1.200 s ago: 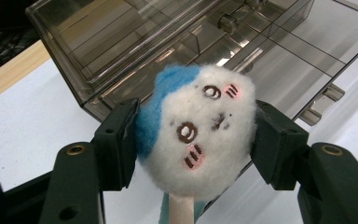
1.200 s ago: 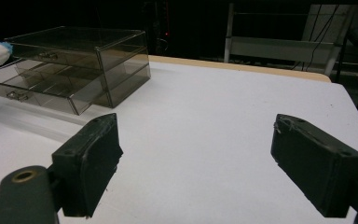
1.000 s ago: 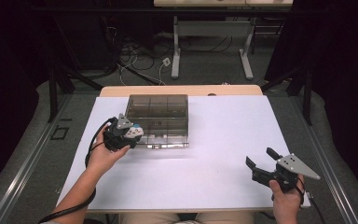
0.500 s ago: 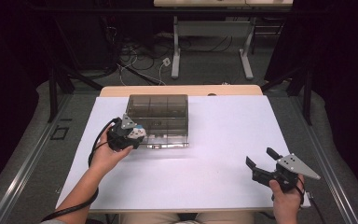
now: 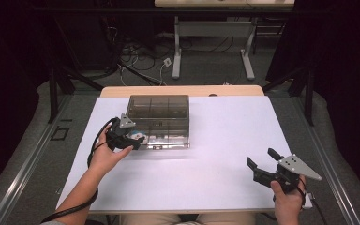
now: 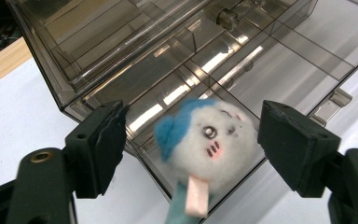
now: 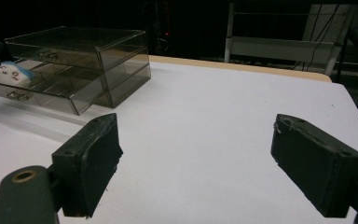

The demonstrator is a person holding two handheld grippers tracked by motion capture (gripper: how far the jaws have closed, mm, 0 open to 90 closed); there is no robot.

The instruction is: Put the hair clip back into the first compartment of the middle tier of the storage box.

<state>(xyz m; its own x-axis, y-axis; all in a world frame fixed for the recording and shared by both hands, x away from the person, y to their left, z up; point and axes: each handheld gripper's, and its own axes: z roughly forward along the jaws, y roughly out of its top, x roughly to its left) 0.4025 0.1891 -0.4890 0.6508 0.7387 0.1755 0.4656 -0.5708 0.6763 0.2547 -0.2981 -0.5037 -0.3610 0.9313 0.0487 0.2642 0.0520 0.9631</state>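
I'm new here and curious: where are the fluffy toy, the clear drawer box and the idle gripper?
fluffy toy [image 6: 205,140], left gripper view, white face.
clear drawer box [image 5: 159,108], high view, lid.
right gripper [image 5: 264,163], high view, between fingertips.

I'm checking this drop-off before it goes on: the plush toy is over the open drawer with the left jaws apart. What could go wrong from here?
The plush toy sits between the open jaws of the left gripper, near the front edge of the open drawer, so it might tip out onto the table. Its tag hangs over that edge and could catch if the drawer is pushed shut. The clear organiser looks light and may slide; the right gripper is far off.
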